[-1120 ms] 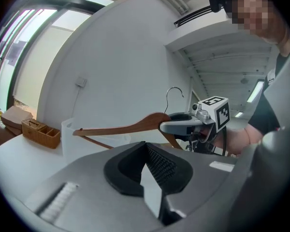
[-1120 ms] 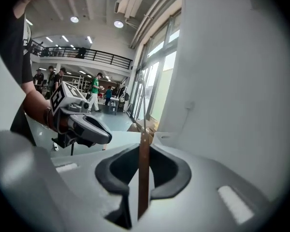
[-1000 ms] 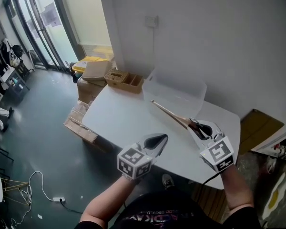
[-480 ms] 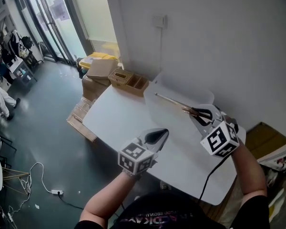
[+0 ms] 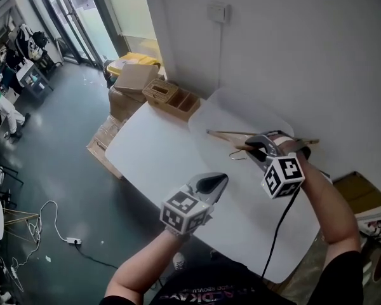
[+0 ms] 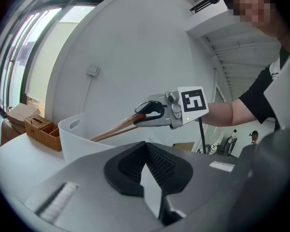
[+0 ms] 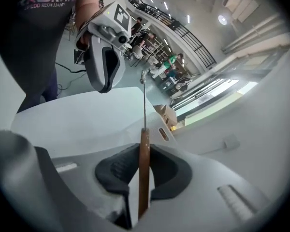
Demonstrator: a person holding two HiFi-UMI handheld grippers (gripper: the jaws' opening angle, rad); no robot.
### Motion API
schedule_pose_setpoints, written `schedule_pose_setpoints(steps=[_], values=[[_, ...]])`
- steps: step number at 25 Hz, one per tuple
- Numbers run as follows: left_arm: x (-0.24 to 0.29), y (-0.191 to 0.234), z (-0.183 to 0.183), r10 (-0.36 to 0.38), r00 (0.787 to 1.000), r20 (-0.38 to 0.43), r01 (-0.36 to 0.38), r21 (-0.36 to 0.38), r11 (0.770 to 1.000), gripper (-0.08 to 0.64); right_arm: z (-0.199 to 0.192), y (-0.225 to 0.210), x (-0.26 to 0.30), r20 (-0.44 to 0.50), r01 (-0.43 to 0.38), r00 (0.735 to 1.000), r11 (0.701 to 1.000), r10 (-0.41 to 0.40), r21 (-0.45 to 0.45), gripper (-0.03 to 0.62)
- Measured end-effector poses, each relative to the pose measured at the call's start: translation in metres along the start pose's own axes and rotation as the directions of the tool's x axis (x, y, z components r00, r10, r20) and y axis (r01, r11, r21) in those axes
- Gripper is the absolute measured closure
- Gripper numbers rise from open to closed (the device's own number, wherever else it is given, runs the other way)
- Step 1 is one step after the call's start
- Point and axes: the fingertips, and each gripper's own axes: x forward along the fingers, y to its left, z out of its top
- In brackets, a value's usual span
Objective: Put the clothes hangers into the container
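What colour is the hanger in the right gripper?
The hanger is brown wood; the right gripper view shows it best.

Head view, middle right: the right gripper (image 5: pixel 255 143) covers the centre of the hanger (image 5: pixel 225 133) and part of the container (image 5: pixel 206 110).

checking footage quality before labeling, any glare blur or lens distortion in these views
Head view: even daylight, sharp, little glare. Left gripper view: strong fisheye, dark corners, windows washed out. Right gripper view: same fisheye bending, bright window strip, hanger looks crisp.
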Motion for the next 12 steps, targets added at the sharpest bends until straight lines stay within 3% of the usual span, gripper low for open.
schedule_pose_setpoints(steps=[12], values=[[0.036,0.049,-0.040,0.032,0.997,-0.068,-0.038,-0.082,0.996,0.554,-0.040,0.017,0.096,0.002,-0.141,0.990,0.989,0.141,0.041,0.534]])
